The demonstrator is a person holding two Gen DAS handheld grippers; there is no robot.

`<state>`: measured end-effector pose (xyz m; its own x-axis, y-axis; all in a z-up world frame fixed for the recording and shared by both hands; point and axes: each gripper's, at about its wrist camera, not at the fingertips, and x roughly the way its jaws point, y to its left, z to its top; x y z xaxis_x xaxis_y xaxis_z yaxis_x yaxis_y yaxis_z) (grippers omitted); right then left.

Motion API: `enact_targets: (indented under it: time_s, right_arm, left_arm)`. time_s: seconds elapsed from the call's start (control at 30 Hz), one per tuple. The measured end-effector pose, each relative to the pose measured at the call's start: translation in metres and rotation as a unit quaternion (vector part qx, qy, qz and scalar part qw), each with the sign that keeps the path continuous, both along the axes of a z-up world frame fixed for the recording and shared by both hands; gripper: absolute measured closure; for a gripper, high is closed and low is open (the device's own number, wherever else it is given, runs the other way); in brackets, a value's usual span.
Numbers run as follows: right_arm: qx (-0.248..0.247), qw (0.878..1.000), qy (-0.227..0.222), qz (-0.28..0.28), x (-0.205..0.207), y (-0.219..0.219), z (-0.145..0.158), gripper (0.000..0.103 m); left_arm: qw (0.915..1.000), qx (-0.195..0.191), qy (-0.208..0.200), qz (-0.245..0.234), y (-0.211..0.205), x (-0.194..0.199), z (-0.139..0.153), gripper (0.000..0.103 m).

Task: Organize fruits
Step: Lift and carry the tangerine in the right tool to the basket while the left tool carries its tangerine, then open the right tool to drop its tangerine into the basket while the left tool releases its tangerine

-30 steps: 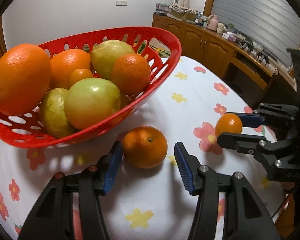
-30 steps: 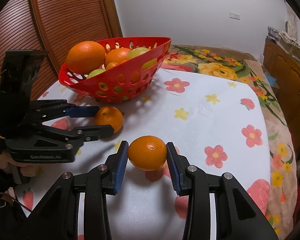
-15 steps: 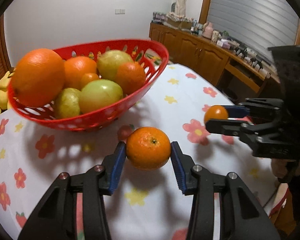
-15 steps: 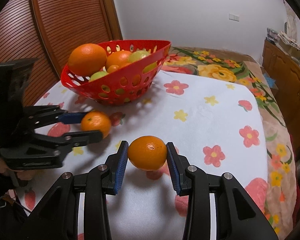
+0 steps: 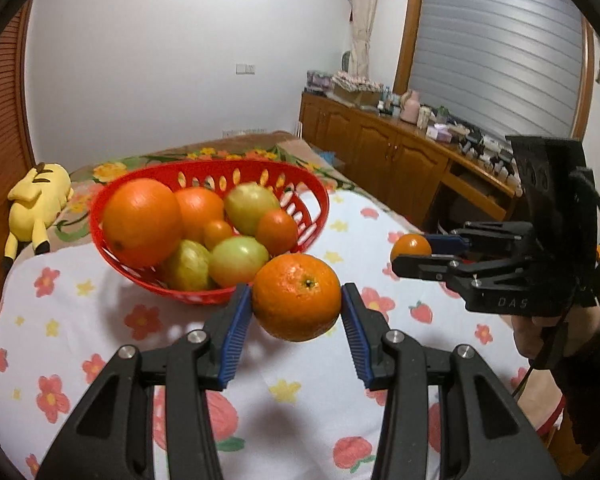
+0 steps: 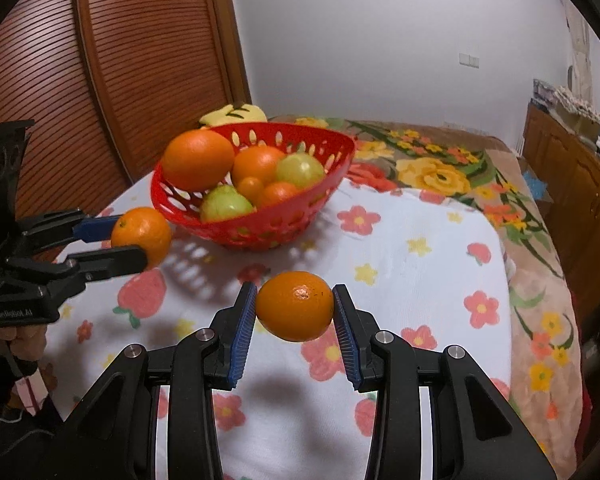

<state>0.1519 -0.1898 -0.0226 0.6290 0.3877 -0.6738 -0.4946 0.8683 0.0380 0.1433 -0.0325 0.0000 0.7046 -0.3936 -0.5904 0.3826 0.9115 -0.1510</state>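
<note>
Left gripper [image 5: 296, 312] clamped on an orange [image 5: 296, 297] above the flowered tablecloth [image 5: 100, 320], right gripper [image 6: 294, 320] clamped on a second orange [image 6: 295, 306], red basket [image 5: 316, 196] of fruit near the tablecloth's far edge

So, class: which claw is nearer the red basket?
Left. The left claw, shut on its tangerine, sits just in front of the red basket, nearly at its rim. The right claw, shut on another tangerine, is farther back over the tablecloth.
</note>
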Motion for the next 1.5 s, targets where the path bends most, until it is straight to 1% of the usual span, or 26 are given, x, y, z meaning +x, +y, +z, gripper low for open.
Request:
enact_targets:
  time_s: [0.17, 0.37, 0.77, 0.93, 1.1, 1.5]
  right_arm:
    - [0.0, 1.0, -0.012, 0.007, -0.001, 0.006, 0.012, 0.065]
    - [-0.002, 1.0, -0.023, 0.01, 0.008, 0.012, 0.023, 0.065]
    - [0.001, 1.0, -0.028, 0.009, 0.02, 0.017, 0.032, 0.065]
    - [-0.001, 1.0, -0.028, 0.013, 0.033, 0.019, 0.034, 0.065]
    - [0.0, 0.999, -0.026, 0.022, 0.056, 0.026, 0.035, 0.065]
    - [0.002, 0.999, -0.007, 0.037, 0.11, 0.033, 0.023, 0.065]
  left_arm:
    - [0.9998, 0.0, -0.016, 0.009, 0.011, 0.002, 0.013, 0.059]
    - [0.9995, 0.001, -0.025, 0.021, 0.022, 0.005, 0.019, 0.059]
    - [0.9993, -0.002, -0.022, 0.03, 0.027, 0.01, 0.015, 0.059]
    - [0.9993, -0.001, -0.014, 0.034, 0.027, 0.028, 0.01, 0.059]
    - [0.9994, 0.004, -0.007, 0.034, 0.023, 0.05, 0.007, 0.059]
    - [0.9995, 0.005, 0.006, 0.031, 0.018, 0.095, 0.0, 0.057]
